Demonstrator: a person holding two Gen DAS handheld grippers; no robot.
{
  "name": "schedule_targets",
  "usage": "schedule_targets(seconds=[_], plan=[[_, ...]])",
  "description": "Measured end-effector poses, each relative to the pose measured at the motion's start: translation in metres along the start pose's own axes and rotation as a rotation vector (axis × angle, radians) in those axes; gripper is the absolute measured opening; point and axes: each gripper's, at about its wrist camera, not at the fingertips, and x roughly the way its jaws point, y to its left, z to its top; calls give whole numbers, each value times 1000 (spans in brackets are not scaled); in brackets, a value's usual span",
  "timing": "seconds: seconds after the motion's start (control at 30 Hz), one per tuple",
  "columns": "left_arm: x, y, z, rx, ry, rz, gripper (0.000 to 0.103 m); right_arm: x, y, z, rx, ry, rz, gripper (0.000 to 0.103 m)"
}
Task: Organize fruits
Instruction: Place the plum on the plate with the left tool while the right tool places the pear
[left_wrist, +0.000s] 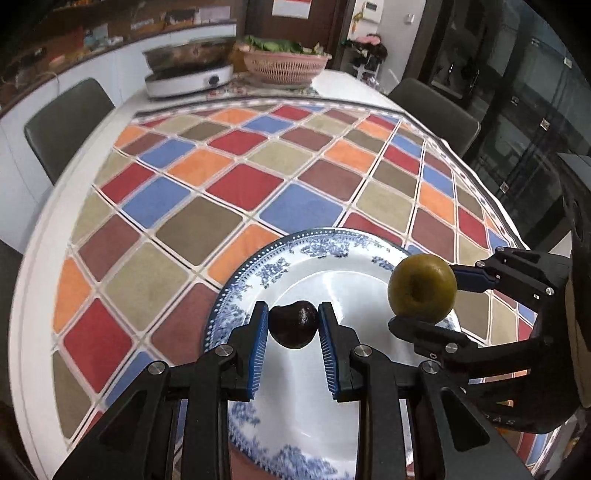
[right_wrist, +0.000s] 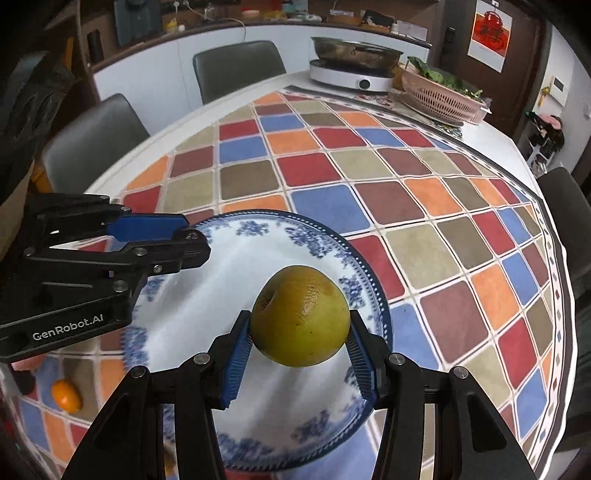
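Note:
My left gripper (left_wrist: 293, 321) is shut on a small dark fruit (left_wrist: 293, 325) and holds it over the blue-and-white plate (left_wrist: 347, 280). My right gripper (right_wrist: 300, 325) is shut on a green-yellow apple (right_wrist: 300, 315) above the same plate (right_wrist: 236, 280). In the left wrist view the apple (left_wrist: 423, 284) and the right gripper (left_wrist: 428, 295) are at the right, over the plate's right rim. In the right wrist view the left gripper (right_wrist: 192, 240) reaches in from the left; its fruit is hidden. A small orange fruit (right_wrist: 66, 396) lies on the tablecloth left of the plate.
The oval table has a checkered cloth (left_wrist: 229, 184). At its far end stand an electric cooker with a pan (left_wrist: 188, 74) and a pink basket of greens (left_wrist: 284, 61). Grey chairs (left_wrist: 66, 125) stand around the table.

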Motion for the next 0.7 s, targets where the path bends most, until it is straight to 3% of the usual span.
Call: schedule_targets(seconds=[0.33,0.4,0.43,0.7], plan=[[33,2,9,15,80,19,30,26,-10,5,12,49,20,51],[32,-1,9,34,67,33,47,28,-10,5,12,51,33,51],[29,-2,9,44,56,44,49,29,-10,4,12,50,39,51],[-20,-5,3,34,-40,152,50,11,-13,-1,62,6,62,60]])
